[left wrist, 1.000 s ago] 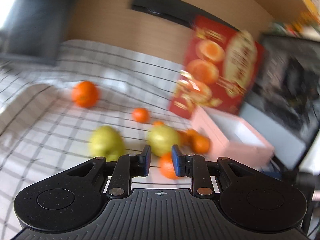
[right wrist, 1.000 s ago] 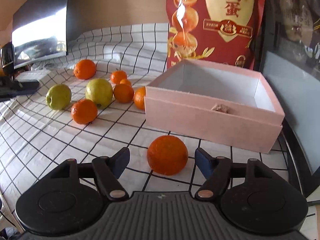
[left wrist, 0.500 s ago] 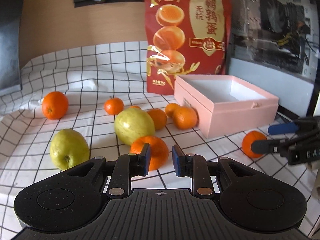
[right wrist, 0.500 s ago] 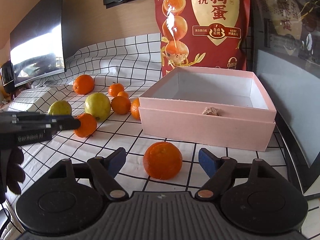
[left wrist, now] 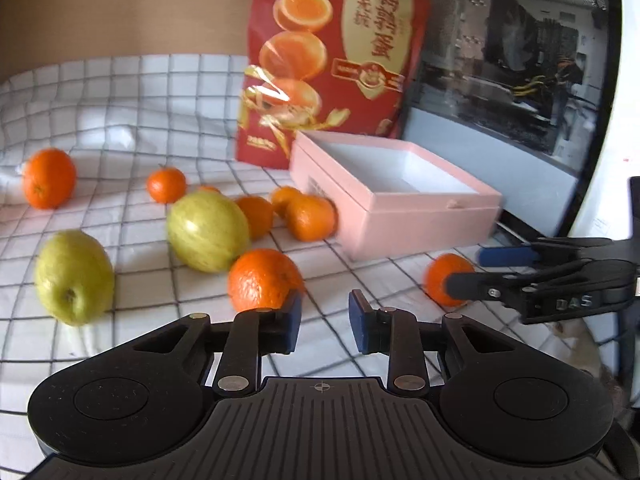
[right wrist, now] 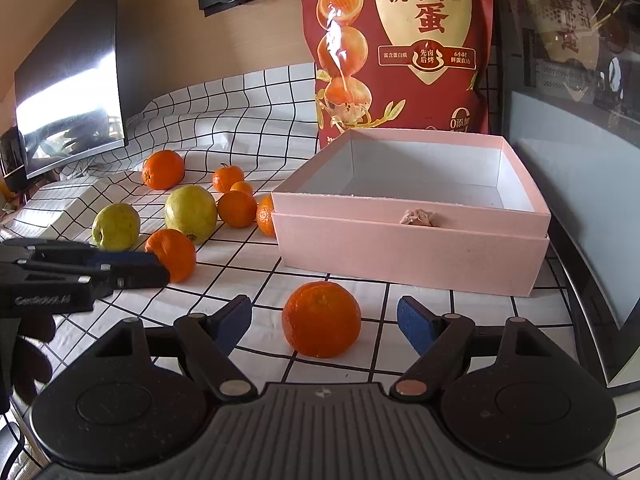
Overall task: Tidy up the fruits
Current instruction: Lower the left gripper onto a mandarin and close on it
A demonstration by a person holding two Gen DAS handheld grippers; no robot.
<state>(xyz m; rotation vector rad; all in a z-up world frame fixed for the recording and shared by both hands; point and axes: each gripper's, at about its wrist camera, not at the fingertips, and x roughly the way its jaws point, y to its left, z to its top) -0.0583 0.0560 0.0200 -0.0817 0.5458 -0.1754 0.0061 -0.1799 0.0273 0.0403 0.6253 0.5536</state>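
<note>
far-left fruit: a large orange (right wrist: 163, 169) sits alone at the back of the checked cloth (right wrist: 256, 112), with two green fruits (right wrist: 116, 226) in front of it.
left gripper (left wrist: 320, 322): it has swung from a blurred sweep over the pile to a steadier aim; its jaws are open only a narrow gap and hold nothing. an orange (left wrist: 264, 278) lies just ahead of its left finger, outside the gap.
middle cluster: small oranges (right wrist: 237, 208) lie bunched against the left wall of the box.
right gripper (right wrist: 324, 322): jaws spread wide, holding nothing. the nearest orange (right wrist: 321, 319) sits on the cloth between the fingertips, touching neither; over the last second the gripper has closed in on it slightly.
pink box (right wrist: 412, 252): open and holding no fruit, just beyond that orange, in front of the red snack bag (right wrist: 396, 48).
meaning: both grippers now look lined up on fruit, but no piece is boxed yet, so sorting seems barely begun; the right one looks ready to close.
</note>
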